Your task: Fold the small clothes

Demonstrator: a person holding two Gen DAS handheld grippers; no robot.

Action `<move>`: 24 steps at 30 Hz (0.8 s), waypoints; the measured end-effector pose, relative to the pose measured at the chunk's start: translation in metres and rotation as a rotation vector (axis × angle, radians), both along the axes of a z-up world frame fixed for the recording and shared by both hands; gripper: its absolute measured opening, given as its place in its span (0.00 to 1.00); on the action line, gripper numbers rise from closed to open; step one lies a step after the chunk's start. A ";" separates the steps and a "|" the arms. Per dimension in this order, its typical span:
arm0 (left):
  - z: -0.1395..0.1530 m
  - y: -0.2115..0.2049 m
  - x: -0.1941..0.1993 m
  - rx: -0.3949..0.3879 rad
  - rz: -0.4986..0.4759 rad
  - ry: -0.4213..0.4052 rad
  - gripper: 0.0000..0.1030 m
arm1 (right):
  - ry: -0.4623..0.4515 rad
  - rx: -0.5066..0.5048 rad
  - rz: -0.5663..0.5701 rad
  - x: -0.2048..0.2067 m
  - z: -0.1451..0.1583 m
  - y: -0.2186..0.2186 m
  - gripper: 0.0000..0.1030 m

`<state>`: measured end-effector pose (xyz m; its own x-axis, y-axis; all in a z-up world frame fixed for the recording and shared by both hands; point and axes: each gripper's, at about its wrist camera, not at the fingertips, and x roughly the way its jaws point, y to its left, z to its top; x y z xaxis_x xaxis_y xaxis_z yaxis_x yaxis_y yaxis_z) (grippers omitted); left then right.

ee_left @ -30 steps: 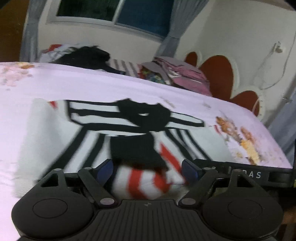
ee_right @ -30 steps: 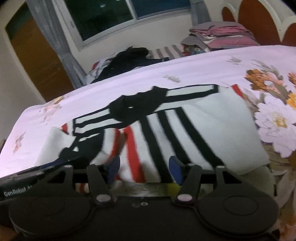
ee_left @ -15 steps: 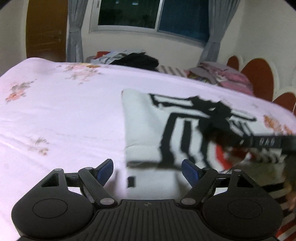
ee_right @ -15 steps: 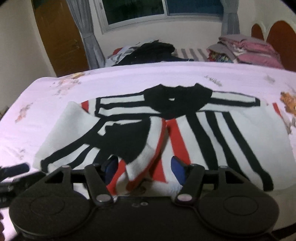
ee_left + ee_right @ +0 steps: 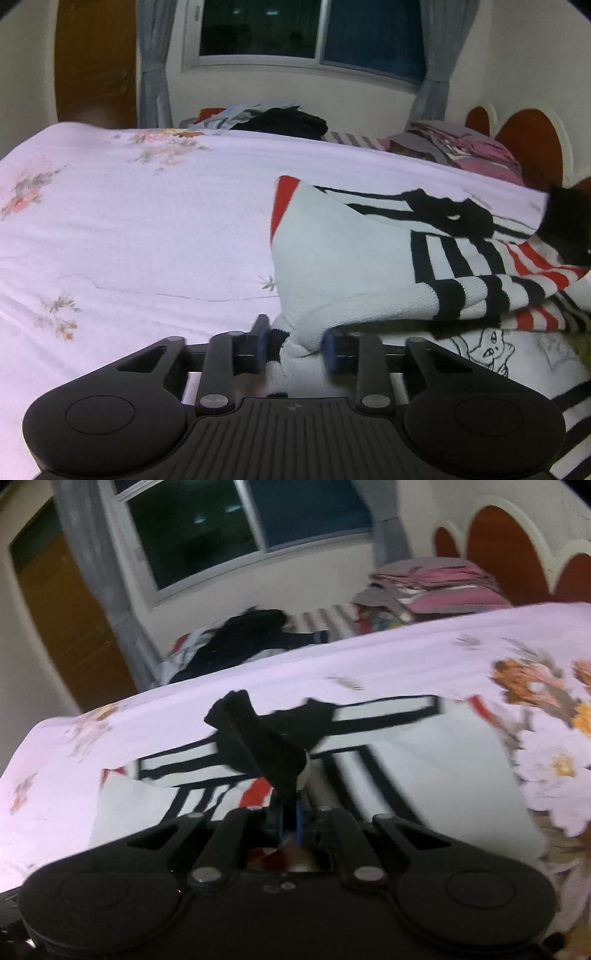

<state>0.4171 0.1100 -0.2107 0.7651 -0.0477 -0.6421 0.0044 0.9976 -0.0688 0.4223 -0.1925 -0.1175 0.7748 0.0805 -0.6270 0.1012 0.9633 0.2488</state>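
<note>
Left wrist view: half a second ago the left gripper hung wide apart over bare sheet, short of the sweater's edge. Now its blue pads have drawn in and pinch a bunched white corner of the sweater, lifting it off the bedsheet. The sweater lies on the right side of the bed: white knit, black stripes, red-and-white bands on the sleeve draped across it, black collar near the far side. A white cloth with a line-drawn cat shows beneath its near edge.

Right wrist view: earlier the right gripper stood open above the folded sleeve. Now its jaws are pressed nearly together on a black cuff of the sweater, which rises upright, tilted left, from between the pads. The picture is motion-blurred. The sweater body lies spread flat on the floral bedsheet behind. Heaped clothes and a folded stack sit at the far side.
</note>
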 end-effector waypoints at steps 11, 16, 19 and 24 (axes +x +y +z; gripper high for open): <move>-0.005 0.014 0.000 -0.098 0.043 0.040 0.26 | 0.100 0.090 -0.071 -0.007 -0.028 -0.036 0.28; -0.009 0.015 0.003 -0.109 0.049 0.055 0.26 | 0.128 0.094 -0.059 -0.004 -0.033 -0.042 0.14; -0.007 0.015 0.004 -0.105 0.047 0.061 0.26 | 0.119 0.049 -0.044 -0.007 -0.032 -0.039 0.07; -0.001 0.015 0.006 -0.118 0.044 0.110 0.26 | 0.126 0.055 -0.051 -0.011 -0.031 -0.048 0.25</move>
